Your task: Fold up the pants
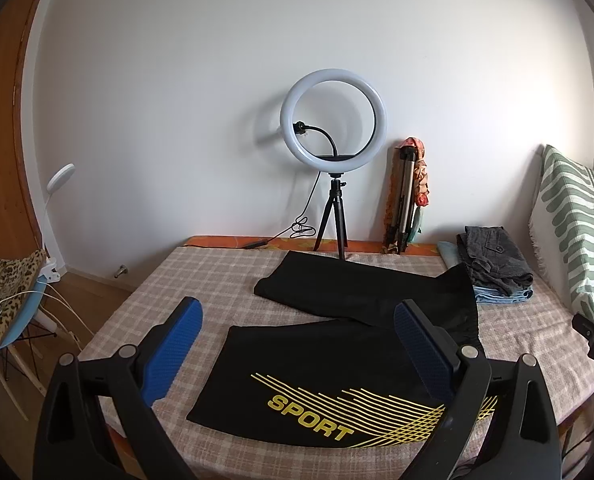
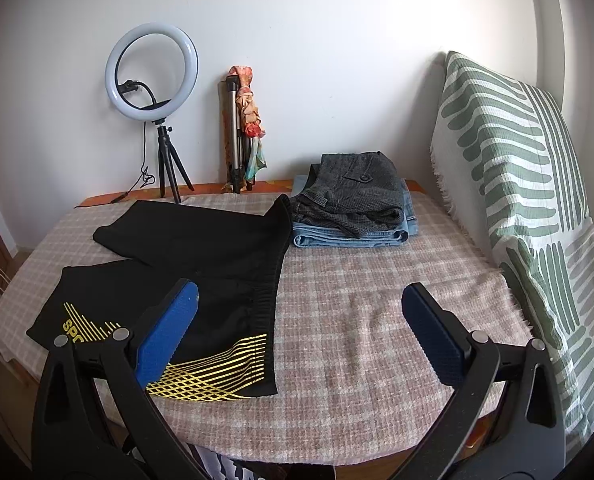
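Two legs of the black pants [image 1: 337, 352] lie spread flat on the checked blanket [image 2: 357, 300], waistband toward the folded clothes pile [image 2: 353, 208]. No fold begun, I'd say. Left gripper [image 1: 297, 344] & right gripper [image 2: 299, 328] hover wide, empty. Next: pinch far leg hem + waistband, bring over near leg.

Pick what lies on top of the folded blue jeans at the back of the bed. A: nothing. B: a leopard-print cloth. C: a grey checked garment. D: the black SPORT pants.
C: the grey checked garment sits folded on the blue jeans, while the black pants lie spread beside them.
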Tool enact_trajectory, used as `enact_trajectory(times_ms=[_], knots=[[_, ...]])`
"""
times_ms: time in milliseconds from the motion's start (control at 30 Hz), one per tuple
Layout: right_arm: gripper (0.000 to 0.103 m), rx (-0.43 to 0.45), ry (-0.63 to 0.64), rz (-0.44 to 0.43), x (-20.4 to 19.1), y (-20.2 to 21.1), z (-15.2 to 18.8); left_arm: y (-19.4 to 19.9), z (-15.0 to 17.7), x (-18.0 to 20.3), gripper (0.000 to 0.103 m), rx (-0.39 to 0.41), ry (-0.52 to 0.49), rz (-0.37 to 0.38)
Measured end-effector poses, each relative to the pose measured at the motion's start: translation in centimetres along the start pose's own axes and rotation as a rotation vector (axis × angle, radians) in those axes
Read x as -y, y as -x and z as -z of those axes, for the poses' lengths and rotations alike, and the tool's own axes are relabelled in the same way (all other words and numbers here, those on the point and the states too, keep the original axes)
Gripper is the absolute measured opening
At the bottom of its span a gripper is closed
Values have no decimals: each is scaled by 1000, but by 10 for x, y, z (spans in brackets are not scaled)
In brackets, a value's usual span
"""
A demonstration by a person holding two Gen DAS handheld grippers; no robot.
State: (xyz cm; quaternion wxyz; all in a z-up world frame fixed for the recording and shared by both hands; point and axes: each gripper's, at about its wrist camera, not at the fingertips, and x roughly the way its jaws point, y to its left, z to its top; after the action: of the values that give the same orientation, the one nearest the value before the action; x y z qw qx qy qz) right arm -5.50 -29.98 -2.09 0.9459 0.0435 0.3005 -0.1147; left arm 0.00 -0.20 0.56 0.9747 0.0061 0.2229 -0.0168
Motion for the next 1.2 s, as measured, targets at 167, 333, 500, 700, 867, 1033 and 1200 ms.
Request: enact_trajectory(times_ms=[167, 333, 500, 700, 867, 1033, 1200], knots=[[103, 1, -1, 0, 1, -1, 2, -1, 0, 0, 98, -2, 1, 5], [103, 0, 0, -1, -1, -2, 1, -1, 0, 1, 98, -3, 3, 7], [103, 0, 0, -2, 2, -3, 2, -2, 1, 1, 98, -5, 2, 7], [103, -1, 0, -4, -1, -3, 1, -3, 1, 1, 98, -5, 3, 9], [103, -1, 0, -4, -2, -3, 2, -3, 1, 1, 98, -5, 3, 10], [103, -2, -1, -4, -2, -3, 2, -4, 2, 1, 98, -6, 3, 9], [103, -2, -1, -5, 0, -3, 2, -6, 2, 3, 98, -8, 2, 10]])
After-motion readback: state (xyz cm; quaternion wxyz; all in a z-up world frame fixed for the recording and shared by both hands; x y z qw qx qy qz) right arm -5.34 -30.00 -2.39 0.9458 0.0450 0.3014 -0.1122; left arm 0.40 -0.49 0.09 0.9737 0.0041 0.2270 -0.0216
